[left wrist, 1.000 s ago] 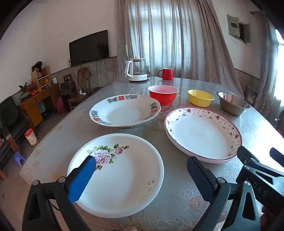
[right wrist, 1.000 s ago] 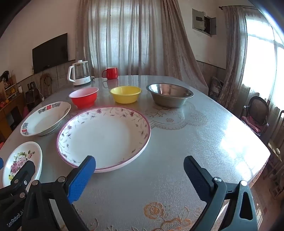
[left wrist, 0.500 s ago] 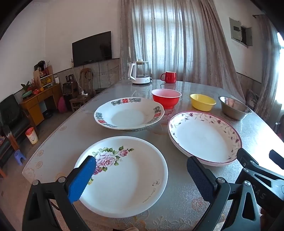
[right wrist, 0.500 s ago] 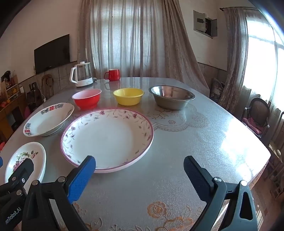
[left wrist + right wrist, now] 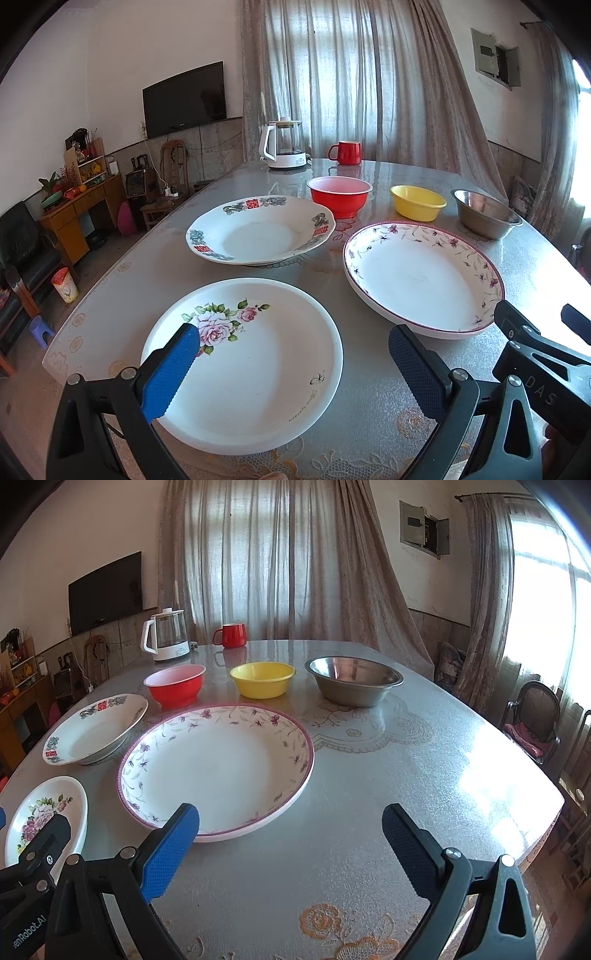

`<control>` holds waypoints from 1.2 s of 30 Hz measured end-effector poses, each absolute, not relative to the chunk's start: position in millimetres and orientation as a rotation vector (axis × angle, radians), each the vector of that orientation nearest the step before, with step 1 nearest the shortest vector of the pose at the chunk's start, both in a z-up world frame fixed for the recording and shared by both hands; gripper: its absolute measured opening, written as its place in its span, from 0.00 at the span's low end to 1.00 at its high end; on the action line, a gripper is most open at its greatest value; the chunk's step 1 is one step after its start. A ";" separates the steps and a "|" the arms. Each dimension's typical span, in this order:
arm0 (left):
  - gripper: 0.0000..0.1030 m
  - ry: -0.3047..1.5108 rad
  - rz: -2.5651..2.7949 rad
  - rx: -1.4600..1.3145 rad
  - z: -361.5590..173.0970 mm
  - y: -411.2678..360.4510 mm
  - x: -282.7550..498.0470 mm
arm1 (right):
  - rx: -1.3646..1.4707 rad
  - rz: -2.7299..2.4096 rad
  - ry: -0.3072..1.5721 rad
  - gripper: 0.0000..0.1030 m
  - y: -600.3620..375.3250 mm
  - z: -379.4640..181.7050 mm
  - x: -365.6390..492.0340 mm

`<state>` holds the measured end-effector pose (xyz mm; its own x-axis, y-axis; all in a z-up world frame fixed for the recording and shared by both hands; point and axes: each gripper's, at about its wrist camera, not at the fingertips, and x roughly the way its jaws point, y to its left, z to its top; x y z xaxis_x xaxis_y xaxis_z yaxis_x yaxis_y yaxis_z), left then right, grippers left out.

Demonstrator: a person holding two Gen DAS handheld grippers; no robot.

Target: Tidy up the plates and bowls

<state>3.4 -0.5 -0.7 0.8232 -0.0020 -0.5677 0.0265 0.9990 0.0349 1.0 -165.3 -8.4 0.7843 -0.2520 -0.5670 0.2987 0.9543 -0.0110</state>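
Note:
A white rose plate (image 5: pixel 255 369) lies nearest on the table, right under my open, empty left gripper (image 5: pixel 295 365). Behind it sits a deep plate with red characters (image 5: pixel 258 236). A large purple-rimmed plate (image 5: pixel 421 273) lies to the right; in the right wrist view (image 5: pixel 218 768) it sits just ahead of my open, empty right gripper (image 5: pixel 291 845). A red bowl (image 5: pixel 175 685), a yellow bowl (image 5: pixel 263 679) and a steel bowl (image 5: pixel 354 679) stand in a row behind the plates.
A glass kettle (image 5: pixel 282 146) and a red mug (image 5: pixel 347 152) stand at the table's far end. The table (image 5: pixel 406 775) has a patterned cover and its edge curves at the right. A chair (image 5: pixel 532 720) stands off to the right, furniture on the left.
Both grippers have drawn back and risen slightly, so the plates and bowls sit a little farther into view. Both stay open. Nothing on the table has moved.

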 end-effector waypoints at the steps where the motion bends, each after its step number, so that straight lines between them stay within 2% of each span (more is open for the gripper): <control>1: 1.00 0.604 -0.015 0.042 -0.8 -0.5 3.1 | 0.080 -0.297 0.599 0.98 -165.2 -8.4 1.0; 36: 1.00 0.622 -0.024 0.061 -3.0 -4.4 3.4 | 0.105 -0.272 0.607 0.98 -169.8 -10.1 1.8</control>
<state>3.4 -4.5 -3.0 0.8127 -0.0043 -0.5826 0.0408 0.9979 0.0496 1.8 -169.8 -10.1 0.7872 -0.2212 -0.5756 0.2825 0.9591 0.0179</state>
